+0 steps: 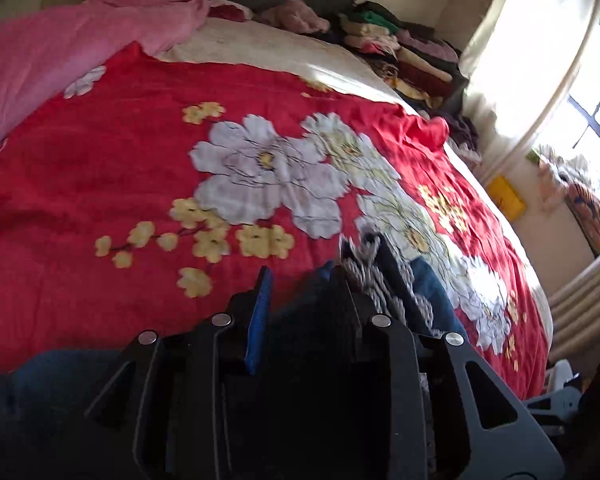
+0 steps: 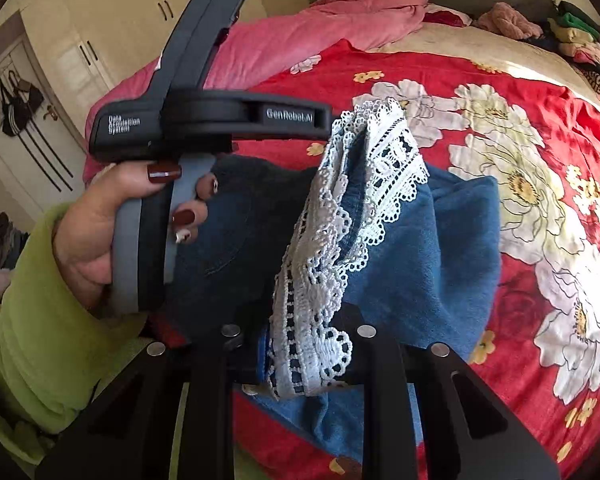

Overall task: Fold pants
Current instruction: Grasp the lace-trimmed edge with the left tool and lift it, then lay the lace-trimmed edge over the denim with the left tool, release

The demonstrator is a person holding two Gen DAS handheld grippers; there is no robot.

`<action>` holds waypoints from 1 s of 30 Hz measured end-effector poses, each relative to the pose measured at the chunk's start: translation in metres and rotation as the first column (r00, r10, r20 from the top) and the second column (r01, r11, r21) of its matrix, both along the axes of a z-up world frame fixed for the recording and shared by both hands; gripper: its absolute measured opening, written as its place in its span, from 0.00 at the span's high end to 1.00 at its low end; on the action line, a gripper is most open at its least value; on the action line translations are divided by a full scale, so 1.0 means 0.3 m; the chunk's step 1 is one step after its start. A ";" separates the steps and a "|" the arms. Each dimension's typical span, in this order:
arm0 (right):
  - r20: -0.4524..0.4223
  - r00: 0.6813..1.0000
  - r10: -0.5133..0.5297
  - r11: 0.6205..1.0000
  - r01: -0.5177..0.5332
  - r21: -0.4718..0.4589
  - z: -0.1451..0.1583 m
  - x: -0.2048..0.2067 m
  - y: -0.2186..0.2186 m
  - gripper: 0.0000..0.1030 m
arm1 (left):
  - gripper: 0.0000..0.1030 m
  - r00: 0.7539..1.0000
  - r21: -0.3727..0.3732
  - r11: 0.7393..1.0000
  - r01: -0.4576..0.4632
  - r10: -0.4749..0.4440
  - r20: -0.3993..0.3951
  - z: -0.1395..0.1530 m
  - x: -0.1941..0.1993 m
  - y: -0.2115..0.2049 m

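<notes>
The right claw is clamped on the white lace hem of the blue pants, holding the fabric above the bed. Beside it the left claw, gripped by a hand in a green sleeve, pinches the same lace edge; its own camera shows its fingers closed on lace and denim. Beneath spreads a red floral bedspread, then a pink blanket, with stacked clothes farthest off.

A bed with a red floral cover filled the room; sunlit curtains hung beside it, cream wardrobes behind it.
</notes>
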State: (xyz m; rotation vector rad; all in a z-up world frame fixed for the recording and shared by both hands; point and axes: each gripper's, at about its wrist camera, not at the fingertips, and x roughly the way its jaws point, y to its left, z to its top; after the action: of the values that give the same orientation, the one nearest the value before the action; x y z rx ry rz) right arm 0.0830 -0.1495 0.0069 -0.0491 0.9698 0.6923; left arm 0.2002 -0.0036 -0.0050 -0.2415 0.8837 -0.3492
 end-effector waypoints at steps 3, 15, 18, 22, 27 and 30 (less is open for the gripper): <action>-0.012 0.999 0.042 0.999 -0.042 -0.031 -0.028 -0.017 0.065 0.77 | 0.76 0.998 -0.083 0.995 -0.051 0.049 -0.025 0.003 -0.007 0.091; 0.053 0.996 0.076 0.996 -0.078 0.043 0.039 -0.119 0.000 0.46 | 0.56 0.994 -0.084 0.996 0.008 -0.017 -0.111 -0.088 -0.019 0.008; 0.061 0.998 -0.003 1.000 0.002 0.010 0.026 -0.110 -0.094 0.46 | 0.53 0.991 -0.067 0.998 0.015 -0.023 -0.129 -0.110 -0.018 -0.006; 0.000 0.997 -0.074 0.995 0.074 -0.070 -0.032 -0.100 -0.174 0.46 | 0.80 0.994 -0.016 1.000 0.022 -0.024 -0.110 -0.115 -0.030 -0.039; -0.033 0.996 -0.088 0.980 0.081 -0.182 -0.123 -0.121 -0.226 0.46 | 0.80 0.997 0.064 0.998 0.017 -0.012 -0.079 -0.102 -0.046 -0.038; -0.040 0.995 -0.093 0.984 0.086 -0.156 -0.143 -0.122 -0.242 0.46 | 0.72 0.995 0.080 0.997 -0.002 0.010 -0.098 -0.130 -0.036 -0.033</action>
State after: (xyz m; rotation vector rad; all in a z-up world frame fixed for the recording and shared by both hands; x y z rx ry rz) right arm 0.0465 -0.2221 -0.0359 -0.1249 1.0630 0.5368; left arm 0.1893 -0.0134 -0.0441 -0.1886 0.9916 -0.2974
